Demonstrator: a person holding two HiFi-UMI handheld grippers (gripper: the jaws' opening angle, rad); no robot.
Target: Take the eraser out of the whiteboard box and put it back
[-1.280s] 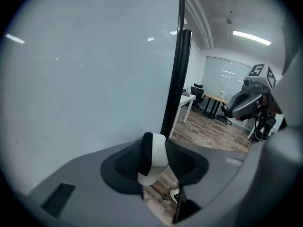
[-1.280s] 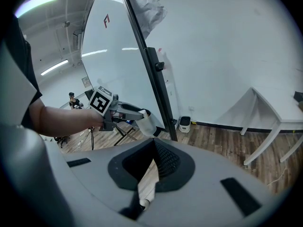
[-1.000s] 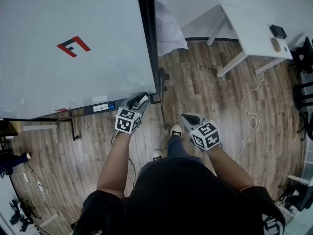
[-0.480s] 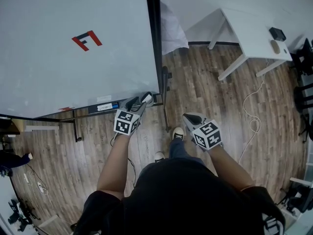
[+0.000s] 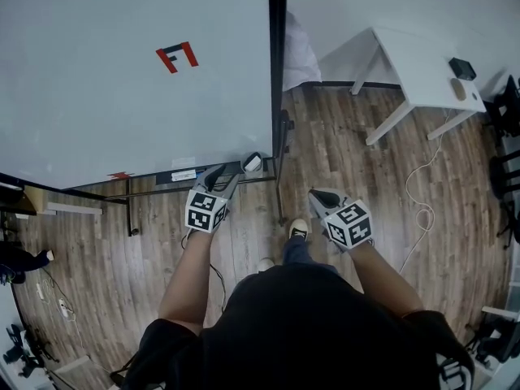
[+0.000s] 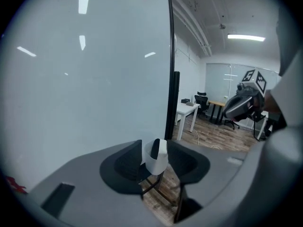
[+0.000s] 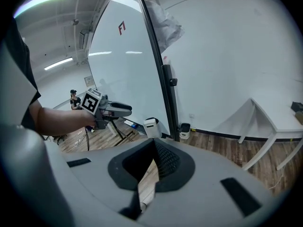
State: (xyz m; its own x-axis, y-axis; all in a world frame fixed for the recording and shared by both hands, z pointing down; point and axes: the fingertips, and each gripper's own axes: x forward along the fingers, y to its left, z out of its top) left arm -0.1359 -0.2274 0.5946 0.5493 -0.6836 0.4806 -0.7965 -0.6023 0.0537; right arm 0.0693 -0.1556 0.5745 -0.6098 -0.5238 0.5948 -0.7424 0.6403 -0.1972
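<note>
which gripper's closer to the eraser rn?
Left. The left gripper has the eraser clamped in its jaws by the whiteboard's lower corner; the right gripper hangs apart to the right, shut and empty.

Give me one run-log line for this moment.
left gripper: shut on eraser | right gripper: shut, empty | eraser: near whiteboard lower right corner
</note>
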